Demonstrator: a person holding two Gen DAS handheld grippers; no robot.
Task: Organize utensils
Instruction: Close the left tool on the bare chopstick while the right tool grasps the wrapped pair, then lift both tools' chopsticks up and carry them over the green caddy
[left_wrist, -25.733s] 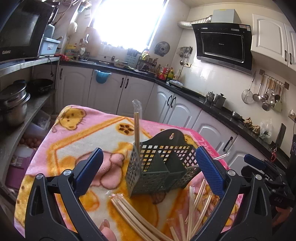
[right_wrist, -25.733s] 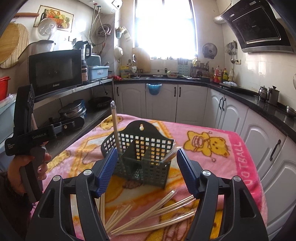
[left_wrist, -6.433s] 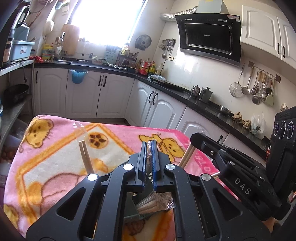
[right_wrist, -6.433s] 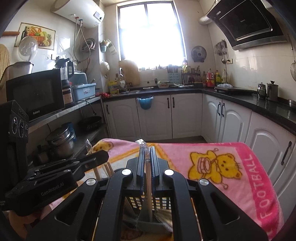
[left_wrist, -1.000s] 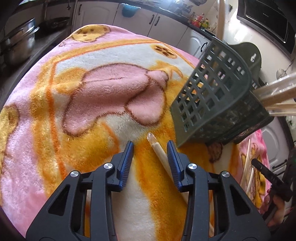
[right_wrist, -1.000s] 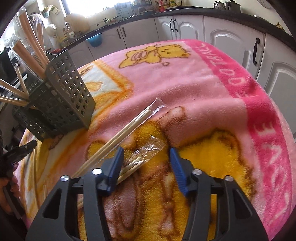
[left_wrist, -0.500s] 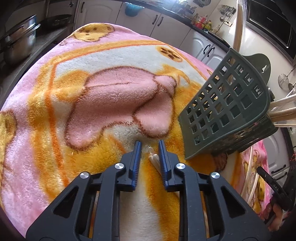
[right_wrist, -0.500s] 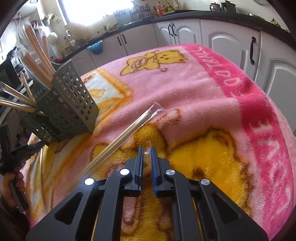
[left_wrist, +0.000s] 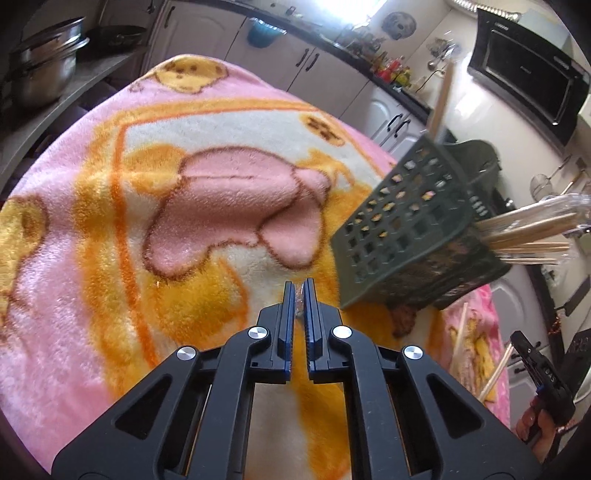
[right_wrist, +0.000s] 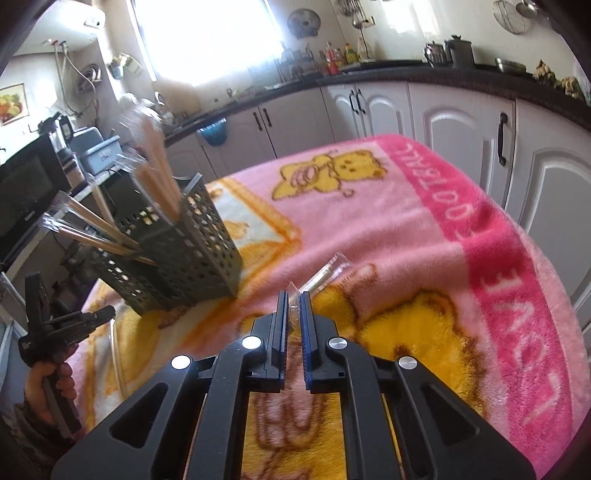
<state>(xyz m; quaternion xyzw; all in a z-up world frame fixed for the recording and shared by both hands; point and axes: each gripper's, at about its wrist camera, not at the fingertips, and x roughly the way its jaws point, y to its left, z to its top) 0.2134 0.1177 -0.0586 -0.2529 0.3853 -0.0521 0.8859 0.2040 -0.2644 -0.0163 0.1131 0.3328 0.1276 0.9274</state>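
Note:
A dark green perforated utensil basket (left_wrist: 406, 225) (right_wrist: 184, 254) stands on the pink and yellow blanket and holds several wrapped chopstick pairs. My left gripper (left_wrist: 298, 291) is shut on a plastic-wrapped chopstick pair, whose tip just shows between the jaws, to the left of the basket's base. My right gripper (right_wrist: 293, 301) is shut on another wrapped chopstick pair, to the right of the basket. One more wrapped pair (right_wrist: 325, 273) lies on the blanket just beyond the right gripper. Loose pairs (left_wrist: 495, 373) lie right of the basket in the left wrist view.
The blanket (left_wrist: 110, 206) covers a table, with its edges at the left and right (right_wrist: 535, 332). White kitchen cabinets (right_wrist: 443, 110) and a dark counter run behind. Pots (left_wrist: 44, 74) sit on a shelf at the left. Each view shows the other hand-held gripper at its edge (right_wrist: 55, 328).
Both grippers have closed from open onto wrapped chopstick pairs on the blanket and have lifted and tilted up, so the kitchen shows more.

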